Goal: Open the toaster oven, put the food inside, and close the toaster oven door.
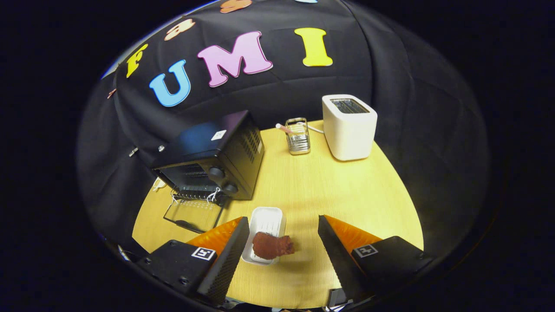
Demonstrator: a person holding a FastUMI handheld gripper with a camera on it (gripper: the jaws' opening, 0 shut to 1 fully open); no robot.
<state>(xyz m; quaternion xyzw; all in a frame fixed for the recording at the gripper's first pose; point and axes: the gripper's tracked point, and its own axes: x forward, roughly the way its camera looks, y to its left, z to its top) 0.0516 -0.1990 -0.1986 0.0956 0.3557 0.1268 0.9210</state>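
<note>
One wooden table [329,190] carries everything we see. Our toaster oven [212,158] sits beyond the fingers, its glass door [193,214] dropped open. Near it stand a white toaster [349,128] and a wire rack [298,136]. Our gripper [284,232] is spread wide, the brown food [272,245] between its fingers, overhanging a white tray [266,223].

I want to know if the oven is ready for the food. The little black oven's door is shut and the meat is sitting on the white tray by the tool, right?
Not quite: in the gripper view the toaster oven has its door folded down open, not shut. The rest holds: the meat sits on the white tray, between the fingers of the open tool.
</note>
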